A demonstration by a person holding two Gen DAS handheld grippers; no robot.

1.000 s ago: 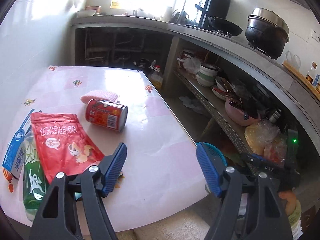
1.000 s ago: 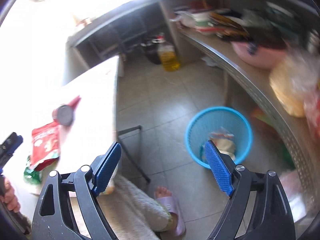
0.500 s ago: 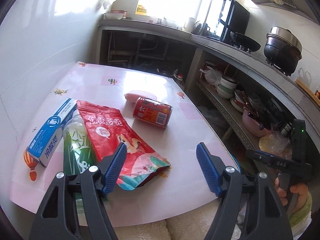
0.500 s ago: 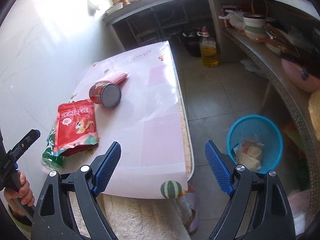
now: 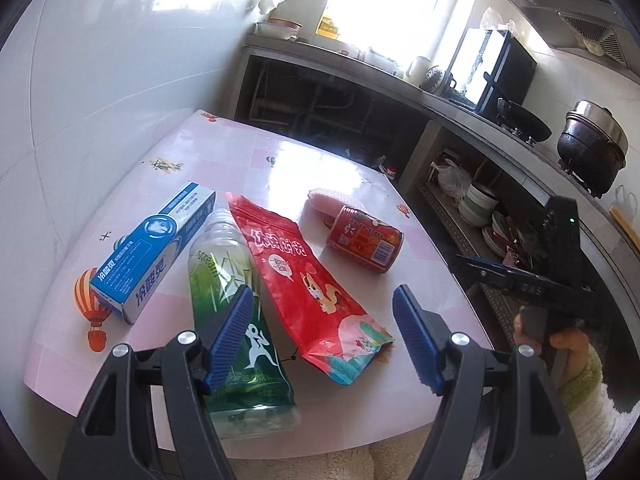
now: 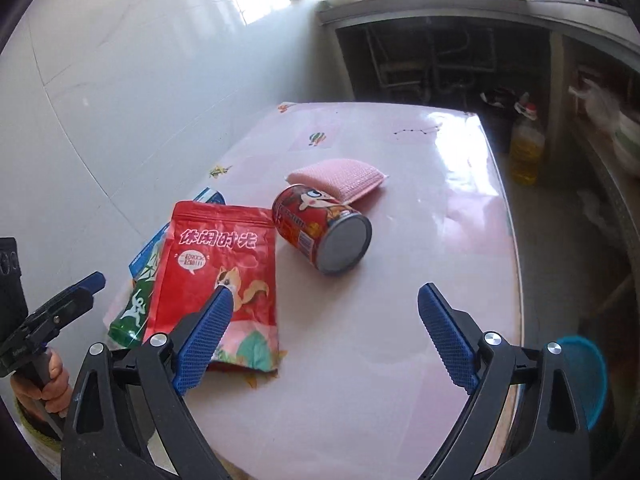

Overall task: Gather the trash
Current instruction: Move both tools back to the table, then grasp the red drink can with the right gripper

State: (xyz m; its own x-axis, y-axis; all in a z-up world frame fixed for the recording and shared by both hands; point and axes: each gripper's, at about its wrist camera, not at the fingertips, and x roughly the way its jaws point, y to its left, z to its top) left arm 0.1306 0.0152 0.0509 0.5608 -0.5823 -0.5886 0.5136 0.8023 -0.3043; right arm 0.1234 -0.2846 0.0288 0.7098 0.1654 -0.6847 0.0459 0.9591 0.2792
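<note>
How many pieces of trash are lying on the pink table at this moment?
5, counting the sponge. Box nearest the wall, bottle beside it, red pouch partly over the bottle, can on its side, sponge behind the can. More may be hidden under the pouch.

A small kitchen, lit hard by daylight from a window (image 5: pixel 384 4) above the far counter (image 5: pixel 360 68), which runs on along the right wall. The left wall (image 5: pixel 100 80) is glossy white tile. Against it stands the surface (image 5: pixel 320 168), covered in a shiny pink cloth printed with balloons and planes. On the counter sit a black cabinet (image 5: pixel 492 68), a wok (image 5: pixel 524 124) and a dark stacked pot (image 5: pixel 592 148), with a range hood (image 5: pixel 580 28) above. The shelf (image 5: pixel 452 216) below holds bowls. The floor (image 6: pixel 560 232) is grey tile, with a bottle of yellow oil (image 6: pixel 528 148) standing on it.
</note>
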